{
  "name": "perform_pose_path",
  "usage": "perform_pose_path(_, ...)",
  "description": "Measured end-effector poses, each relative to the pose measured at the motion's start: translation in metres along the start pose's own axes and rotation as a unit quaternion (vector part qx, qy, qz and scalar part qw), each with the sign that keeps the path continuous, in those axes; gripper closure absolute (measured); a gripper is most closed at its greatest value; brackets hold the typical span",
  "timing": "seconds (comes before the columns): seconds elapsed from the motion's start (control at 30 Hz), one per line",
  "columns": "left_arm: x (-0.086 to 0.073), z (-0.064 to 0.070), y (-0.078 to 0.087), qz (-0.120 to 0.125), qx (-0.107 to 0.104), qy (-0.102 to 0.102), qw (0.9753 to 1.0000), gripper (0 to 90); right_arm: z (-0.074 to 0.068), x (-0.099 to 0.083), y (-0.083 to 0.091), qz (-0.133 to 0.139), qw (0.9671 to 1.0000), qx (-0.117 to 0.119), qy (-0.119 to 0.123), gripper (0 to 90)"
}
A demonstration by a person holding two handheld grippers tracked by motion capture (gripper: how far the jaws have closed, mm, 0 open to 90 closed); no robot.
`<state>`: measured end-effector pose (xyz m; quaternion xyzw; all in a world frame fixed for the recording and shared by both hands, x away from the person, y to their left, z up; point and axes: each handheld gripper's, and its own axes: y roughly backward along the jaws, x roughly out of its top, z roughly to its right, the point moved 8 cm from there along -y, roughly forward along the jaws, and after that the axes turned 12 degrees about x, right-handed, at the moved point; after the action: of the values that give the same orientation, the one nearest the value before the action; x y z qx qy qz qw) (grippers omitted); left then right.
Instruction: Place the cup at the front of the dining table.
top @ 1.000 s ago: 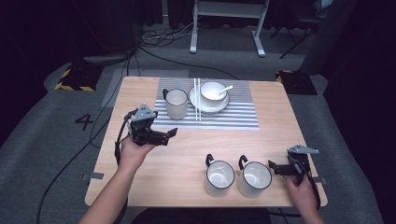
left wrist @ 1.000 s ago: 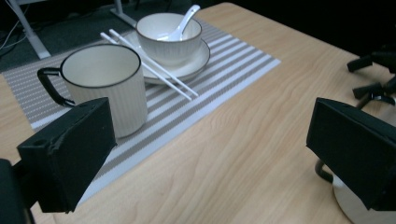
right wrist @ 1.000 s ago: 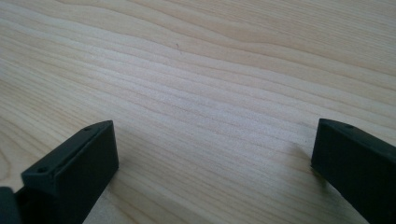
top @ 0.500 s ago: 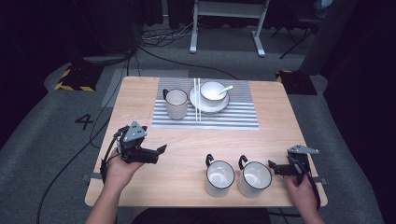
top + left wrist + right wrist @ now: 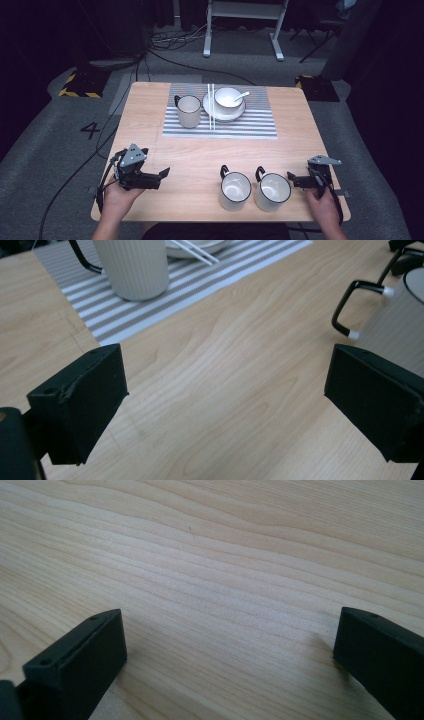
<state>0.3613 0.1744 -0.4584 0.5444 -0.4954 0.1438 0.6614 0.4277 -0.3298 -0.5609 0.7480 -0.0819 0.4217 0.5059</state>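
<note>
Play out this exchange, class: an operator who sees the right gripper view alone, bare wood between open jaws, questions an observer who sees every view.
Operator: What is nearest my gripper?
Observer: A white mug stands close beside the right gripper, toward the table's middle.
Operator: Any more mugs?
Observer: A second mug stands next to the first.
Operator: And the other gripper?
Observer: The left gripper is open, pointing toward those mugs.

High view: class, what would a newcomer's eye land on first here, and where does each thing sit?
The striped placemat at the far middle of the wooden table, carrying a ribbed white mug, chopsticks and a bowl on a plate. Next, two white mugs side by side at the near edge. An open left tool and right tool flank them.
</note>
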Motion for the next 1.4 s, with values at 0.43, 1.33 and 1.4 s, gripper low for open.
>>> perform_pose_path(0.43, -0.041, 0.015, -0.015, -0.056, -0.016, 0.010, 0.9982, 3.7, 0.000, 0.000, 0.000, -0.001, 1.0000, -0.001, 0.001, 0.5)
perform_pose_path(1.33, -0.090, 0.033, -0.049, -0.154, 0.009, -0.036, 0.9874, 0.0, 0.000, 0.000, 0.000, 0.000, 1.0000, 0.000, 0.001, 0.4)
perform_pose_path(1.4, -0.089, 0.035, -0.054, -0.121, 0.007, -0.023, 0.9924, 0.0, 0.000, 0.000, 0.000, -0.001, 1.0000, 0.000, 0.001, 0.4)
